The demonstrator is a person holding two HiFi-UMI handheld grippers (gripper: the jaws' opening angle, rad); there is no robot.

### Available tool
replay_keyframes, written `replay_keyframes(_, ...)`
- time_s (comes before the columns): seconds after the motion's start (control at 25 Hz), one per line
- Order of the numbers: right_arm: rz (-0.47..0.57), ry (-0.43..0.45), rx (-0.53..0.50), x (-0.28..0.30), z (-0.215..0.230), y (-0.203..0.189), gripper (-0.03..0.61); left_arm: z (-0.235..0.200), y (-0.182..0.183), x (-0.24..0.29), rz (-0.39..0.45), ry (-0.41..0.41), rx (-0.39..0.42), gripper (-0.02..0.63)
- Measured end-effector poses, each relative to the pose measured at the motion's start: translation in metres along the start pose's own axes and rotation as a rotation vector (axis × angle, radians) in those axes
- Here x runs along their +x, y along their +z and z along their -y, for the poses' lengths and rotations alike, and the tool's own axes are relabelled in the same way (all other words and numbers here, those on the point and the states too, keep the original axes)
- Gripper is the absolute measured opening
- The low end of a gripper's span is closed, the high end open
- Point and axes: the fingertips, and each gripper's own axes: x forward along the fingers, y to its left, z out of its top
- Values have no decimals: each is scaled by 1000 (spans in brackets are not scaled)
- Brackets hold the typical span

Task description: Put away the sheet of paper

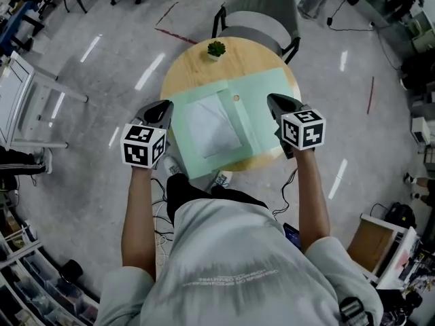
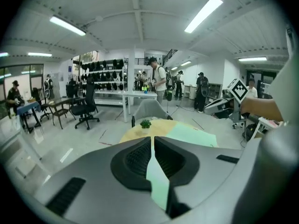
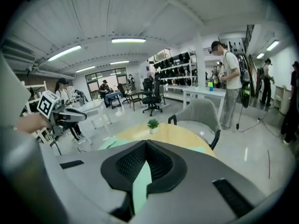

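The white sheet of paper [image 1: 212,128] lies flat on the left half of an open green folder [image 1: 262,104] on the round tabletop [image 1: 197,63], between both grippers and touching neither. The left gripper [image 1: 163,109] is closed on the folder's left edge and the right gripper [image 1: 273,102] on its right edge. Each gripper view shows only a green strip between the jaws; the gripper bodies hide the paper there.

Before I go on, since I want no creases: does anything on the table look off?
Only one thing: the open green folder sits askew, its near corner hanging past the table rim. The paper lies flat inside it, and the plant stands upright.
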Motion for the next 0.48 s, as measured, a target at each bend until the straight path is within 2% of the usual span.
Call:
replay_keyframes(0.28, 189, -47, -186, -56, -24, 84, 28, 7, 100, -23, 171, 59, 219, 37)
replay_keyframes(0.48, 297, -63, -283, -89, -43, 130, 28, 27, 151, -43, 277, 62, 336, 37)
